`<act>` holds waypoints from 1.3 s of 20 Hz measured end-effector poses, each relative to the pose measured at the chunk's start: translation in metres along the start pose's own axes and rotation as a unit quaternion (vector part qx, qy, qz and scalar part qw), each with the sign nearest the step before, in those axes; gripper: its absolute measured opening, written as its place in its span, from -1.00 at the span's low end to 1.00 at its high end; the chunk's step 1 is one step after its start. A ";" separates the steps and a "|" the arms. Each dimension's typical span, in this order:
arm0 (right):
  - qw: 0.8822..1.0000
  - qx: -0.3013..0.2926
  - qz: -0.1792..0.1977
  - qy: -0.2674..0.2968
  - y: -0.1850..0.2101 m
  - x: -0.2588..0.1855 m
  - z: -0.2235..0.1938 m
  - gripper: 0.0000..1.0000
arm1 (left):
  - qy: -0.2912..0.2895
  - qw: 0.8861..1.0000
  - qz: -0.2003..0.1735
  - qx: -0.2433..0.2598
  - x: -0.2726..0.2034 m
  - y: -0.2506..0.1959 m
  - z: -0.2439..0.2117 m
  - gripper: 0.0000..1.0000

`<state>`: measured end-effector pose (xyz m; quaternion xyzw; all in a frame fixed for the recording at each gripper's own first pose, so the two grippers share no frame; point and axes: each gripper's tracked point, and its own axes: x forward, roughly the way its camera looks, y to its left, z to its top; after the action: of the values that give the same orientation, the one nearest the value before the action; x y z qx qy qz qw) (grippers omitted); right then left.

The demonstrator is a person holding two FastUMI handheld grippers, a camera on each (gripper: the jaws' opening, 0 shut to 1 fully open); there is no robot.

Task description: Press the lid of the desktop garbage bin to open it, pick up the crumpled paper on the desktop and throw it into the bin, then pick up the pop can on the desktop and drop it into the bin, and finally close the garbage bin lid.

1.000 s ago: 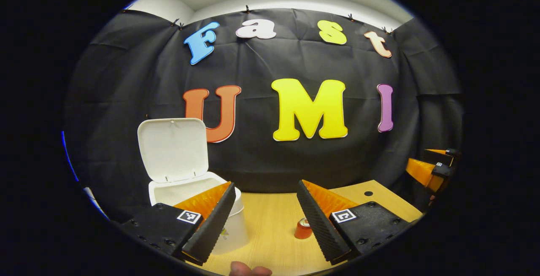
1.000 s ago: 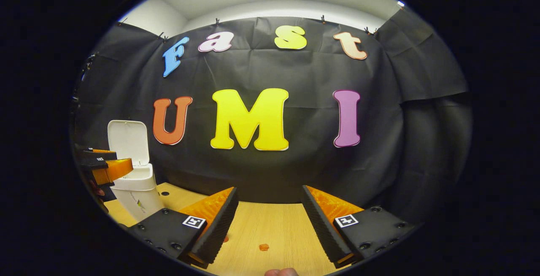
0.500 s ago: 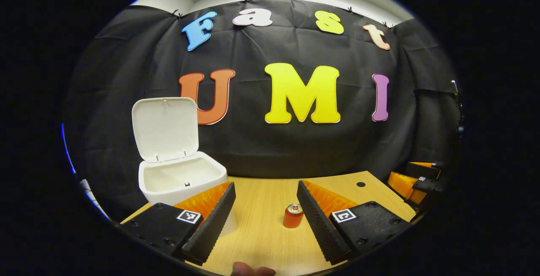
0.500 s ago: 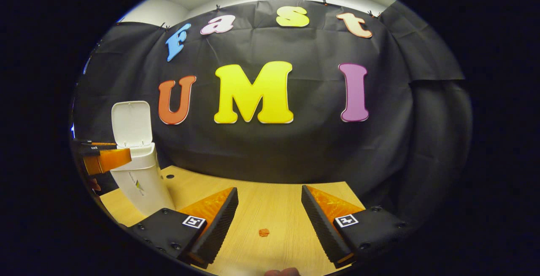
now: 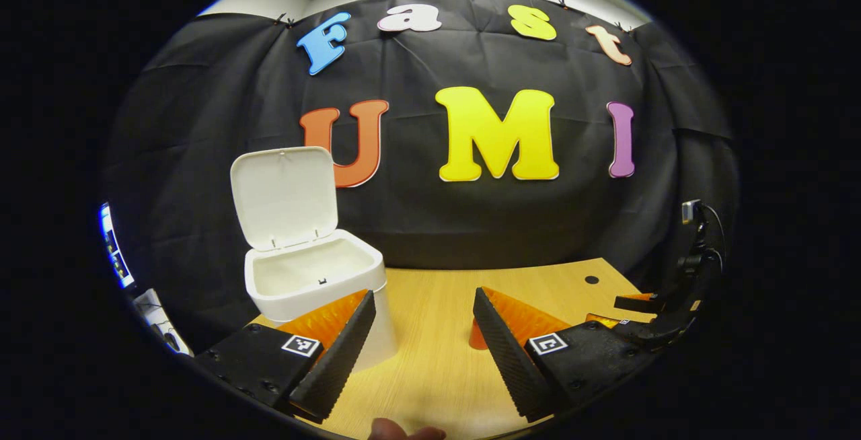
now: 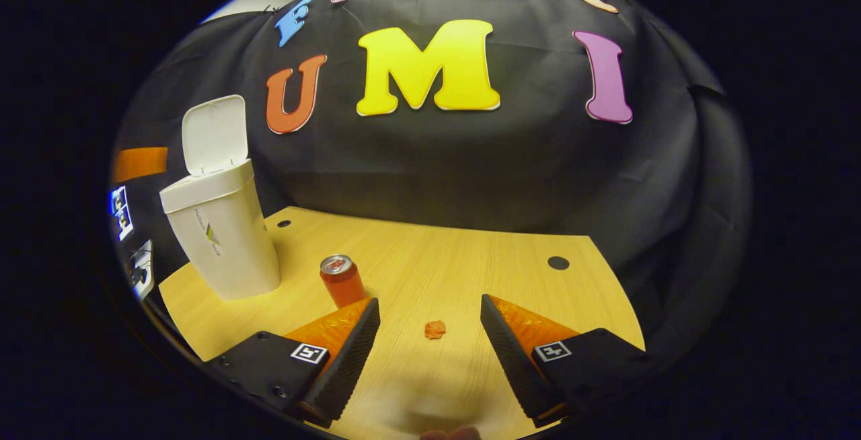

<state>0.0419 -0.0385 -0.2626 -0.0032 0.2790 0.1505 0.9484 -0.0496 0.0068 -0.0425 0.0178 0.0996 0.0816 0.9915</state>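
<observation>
The white desktop bin (image 5: 316,288) stands on the wooden table with its lid (image 5: 284,198) raised, just beyond my left gripper's left finger. My left gripper (image 5: 424,352) is open and holds nothing. The red pop can (image 5: 475,336) peeks out behind its right finger. In the right gripper view the bin (image 6: 218,238) stands at the left with its lid (image 6: 214,134) up, and the can (image 6: 342,280) stands upright to its right. A small reddish crumpled paper (image 6: 435,329) lies on the table just ahead of my open right gripper (image 6: 430,359), between the fingers' lines.
The table (image 6: 471,258) has small dark holes (image 6: 557,262) near its back corners and ends at the black cloth wall. My right gripper (image 5: 646,305) shows at the far right of the left gripper view. A fingertip (image 5: 403,432) shows at that view's bottom edge.
My right gripper has tipped down toward the table, bringing the can and paper into view near its fingers. My left gripper shifted; the can slid behind its right finger.
</observation>
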 end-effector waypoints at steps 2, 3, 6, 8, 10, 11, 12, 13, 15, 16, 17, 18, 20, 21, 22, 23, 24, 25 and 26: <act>1.000 -0.004 -0.001 0.019 -0.003 0.018 -0.013 0.91 | 0.007 1.000 0.012 -0.003 -0.005 0.005 -0.004 0.94; 1.000 -0.010 0.001 0.027 -0.003 0.024 -0.020 0.91 | 0.012 1.000 0.019 -0.005 -0.007 0.008 -0.007 0.94; 0.998 -0.024 0.008 0.057 -0.002 0.049 -0.037 0.91 | 0.021 0.999 0.036 -0.011 -0.013 0.017 -0.011 0.94; 0.996 -0.026 0.010 0.081 0.000 0.068 -0.050 0.91 | 0.020 0.999 0.050 -0.009 -0.018 0.025 -0.010 0.94; 0.993 -0.039 0.011 0.107 0.000 0.083 -0.066 0.91 | 0.016 0.998 0.062 -0.009 -0.020 0.032 -0.006 0.94; 0.992 -0.044 0.013 0.116 0.001 0.090 -0.073 0.91 | 0.016 0.998 0.067 -0.011 -0.022 0.035 -0.006 0.93; 0.991 -0.050 0.014 0.125 0.002 0.097 -0.079 0.91 | 0.016 0.997 0.072 -0.012 -0.024 0.037 -0.006 0.93; 0.990 -0.055 0.015 0.133 0.002 0.104 -0.085 0.91 | 0.018 0.997 0.077 -0.011 -0.025 0.041 -0.007 0.94; 0.987 -0.062 0.015 0.146 0.005 0.117 -0.094 0.91 | 0.023 0.996 0.087 -0.012 -0.029 0.049 -0.010 0.94; 0.986 -0.067 0.013 0.150 0.006 0.122 -0.096 0.91 | 0.028 0.995 0.093 -0.015 -0.031 0.053 -0.012 0.94; 0.986 -0.070 0.010 0.153 0.006 0.127 -0.097 0.91 | 0.033 0.994 0.099 -0.017 -0.033 0.057 -0.015 0.93; 0.985 -0.069 0.009 0.157 0.007 0.130 -0.099 0.91 | 0.035 0.994 0.104 -0.021 -0.034 0.060 -0.016 0.94; 0.984 -0.062 0.007 0.169 0.006 0.132 -0.105 0.90 | 0.037 0.993 0.110 -0.026 -0.035 0.064 -0.015 0.94; 0.983 -0.052 0.009 0.174 0.008 0.135 -0.107 0.90 | 0.035 0.993 0.111 -0.027 -0.035 0.064 -0.018 0.94; 0.984 -0.043 0.007 0.175 0.009 0.136 -0.107 0.90 | 0.033 0.993 0.113 -0.027 -0.034 0.065 -0.019 0.94; 0.984 -0.034 0.008 0.177 0.010 0.136 -0.109 0.84 | 0.032 0.993 0.114 -0.028 -0.034 0.067 -0.018 0.94; 0.983 -0.026 0.012 0.180 0.012 0.136 -0.111 0.82 | 0.030 0.992 0.115 -0.028 -0.034 0.068 -0.017 0.94; 0.984 -0.021 0.010 0.178 0.010 0.137 -0.111 0.76 | 0.029 0.992 0.116 -0.029 -0.032 0.069 -0.018 0.94; 0.984 -0.018 0.006 0.180 0.008 0.137 -0.110 0.71 | 0.028 0.993 0.115 -0.028 -0.031 0.069 -0.017 0.94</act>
<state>0.0908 -0.0016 -0.4274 -0.0452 0.4422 0.1581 0.8817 -0.0935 0.0702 -0.0498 -0.0006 0.1221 0.1981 0.9725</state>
